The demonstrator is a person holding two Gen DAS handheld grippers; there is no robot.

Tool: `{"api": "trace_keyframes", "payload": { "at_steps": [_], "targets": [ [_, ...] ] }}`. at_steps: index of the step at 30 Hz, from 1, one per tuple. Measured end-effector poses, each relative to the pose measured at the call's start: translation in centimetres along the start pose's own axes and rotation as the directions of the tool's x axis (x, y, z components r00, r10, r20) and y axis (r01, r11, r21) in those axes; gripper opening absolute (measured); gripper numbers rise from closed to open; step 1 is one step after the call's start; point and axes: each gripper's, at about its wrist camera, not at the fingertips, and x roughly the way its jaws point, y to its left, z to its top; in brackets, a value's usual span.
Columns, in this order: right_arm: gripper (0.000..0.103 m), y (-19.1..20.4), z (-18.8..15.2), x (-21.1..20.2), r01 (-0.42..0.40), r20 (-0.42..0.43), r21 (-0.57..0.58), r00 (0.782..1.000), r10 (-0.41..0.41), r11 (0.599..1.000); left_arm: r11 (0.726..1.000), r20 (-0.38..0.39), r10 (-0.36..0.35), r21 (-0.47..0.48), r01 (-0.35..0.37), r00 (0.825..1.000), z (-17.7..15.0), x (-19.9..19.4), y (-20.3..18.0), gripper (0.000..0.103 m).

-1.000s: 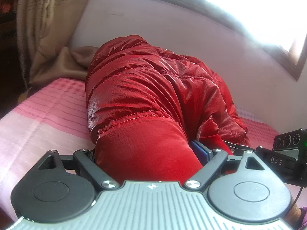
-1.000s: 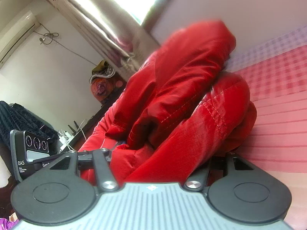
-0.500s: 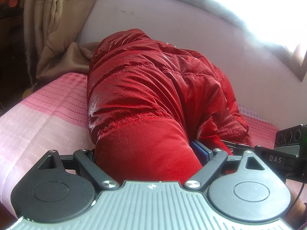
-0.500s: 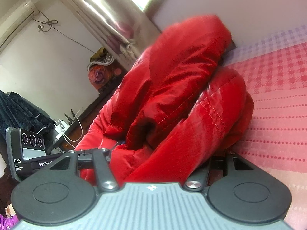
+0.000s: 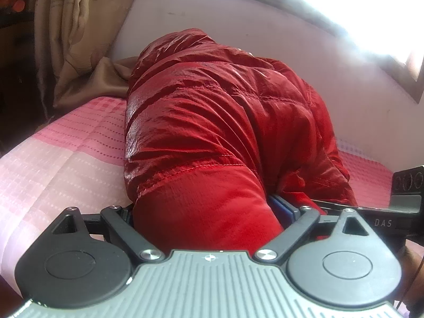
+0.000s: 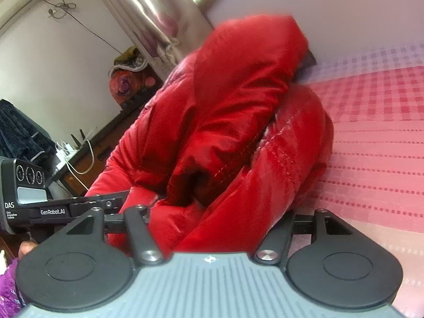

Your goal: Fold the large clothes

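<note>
A shiny red puffer jacket lies bunched on the pink bed, its far end against the wall. It also fills the right wrist view. My left gripper is shut on a thick fold of the jacket; the fabric hides its fingertips. My right gripper is shut on another bunch of the jacket, fingertips hidden too. The two grippers sit side by side: the right one shows in the left wrist view and the left one in the right wrist view.
The pink checked bedsheet spreads left of the jacket and right of it. A pale wall and bright window stand behind. A brown curtain hangs at far left. A cabinet with cables stands beside the bed.
Both grippers, still holding the jacket, have pushed forward and lower toward the bed; the jacket bunches up closer to the wall and looks larger in both views.
</note>
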Motion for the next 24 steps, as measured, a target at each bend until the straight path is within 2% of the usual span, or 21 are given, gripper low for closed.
{"api": "trace_keyframes", "payload": {
  "at_steps": [3,5,17,24],
  "targets": [
    [0.069,0.1,-0.4,0.1,0.035,-0.01,-0.023,0.999,-0.035,0.999,0.999,0.018,0.032,0.022,-0.032,0.999,-0.5,0.1,0.0,0.103],
    [0.07,0.1,-0.6,0.1,0.048,-0.016,-0.025,0.999,-0.048,0.999,0.997,0.038,0.052,0.047,-0.054,0.998,-0.8,0.0,-0.2,0.103],
    [0.081,0.9,-1.3,0.0,0.13,-0.022,-0.071,0.991,-0.132,0.989,0.996,0.068,0.058,0.065,-0.062,0.996,-1.2,-0.5,-0.2,0.103],
    [0.085,1.3,-1.4,-0.2,0.166,-0.008,-0.092,0.986,-0.167,0.982,0.987,0.117,0.103,0.113,-0.116,0.988,-1.4,-1.4,-1.0,0.103]
  ]
}}
